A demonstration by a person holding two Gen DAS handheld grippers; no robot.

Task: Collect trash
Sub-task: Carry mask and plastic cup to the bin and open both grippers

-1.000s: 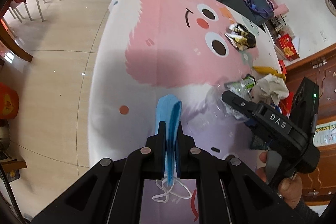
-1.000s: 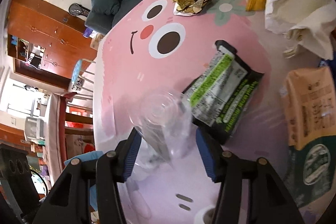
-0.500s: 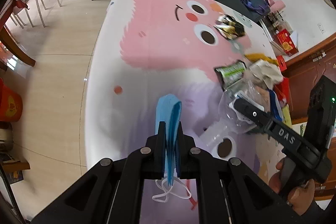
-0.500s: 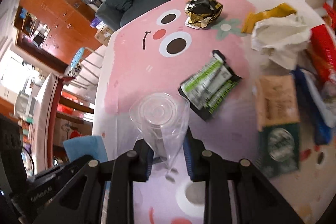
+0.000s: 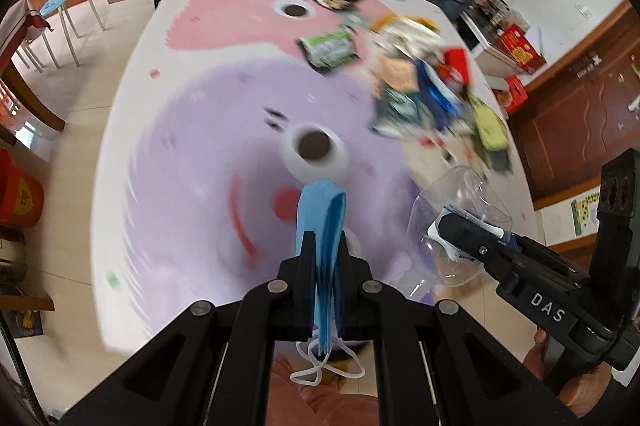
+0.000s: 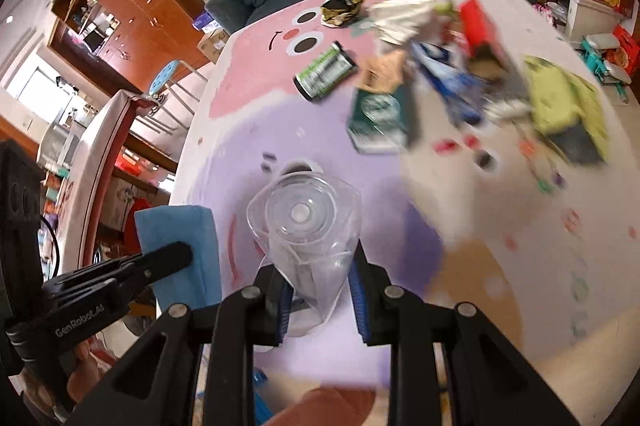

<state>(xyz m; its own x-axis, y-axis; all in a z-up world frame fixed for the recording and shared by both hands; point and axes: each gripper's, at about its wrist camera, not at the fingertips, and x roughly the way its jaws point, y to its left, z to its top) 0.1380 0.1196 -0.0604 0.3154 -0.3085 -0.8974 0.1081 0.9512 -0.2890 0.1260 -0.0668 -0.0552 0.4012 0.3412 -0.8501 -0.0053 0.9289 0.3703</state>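
Grippers both loaded. My left gripper [image 5: 325, 246] is pinching a folded blue face mask [image 5: 320, 214], fingers pressed tight on it, white ear loops [image 5: 326, 366] dangling below the jaws. My right gripper [image 6: 320, 290] is clamped on a clear plastic cup [image 6: 306, 222], bottom end facing the cam, sides squashed inward between the blue pads [image 6: 357, 290].

Left wrist view shows the cup [image 5: 456, 222] side-on at 3 o'clock, held off the table edge by the right gripper [image 5: 460, 226]. Right wrist view instead gives the mask [image 6: 180, 250] flat-on at 9 o'clock, w/ one left-gripper finger [image 6: 164, 258] lying across it. Only the left view shows the ear loops.

Table [image 5: 192, 130] w/ pink & purple cartoon print sits under both. Trash pile [image 5: 432, 86] at 1 o'clock in left view, at 12–2 o'clock in right view [image 6: 460, 66]: green-black wrapper [image 6: 325, 70], crumpled gold-black foil [image 6: 342, 8], red carton [image 6: 478, 26], yellow-green bag [image 6: 560, 98].

Pile is motion-blurred in both views, so labels unreadable & several pieces can't be told apart. Whether mask or cup touches the table: can't tell. A hand [image 5: 576, 386] shows partly at frame edge, mostly cut off.
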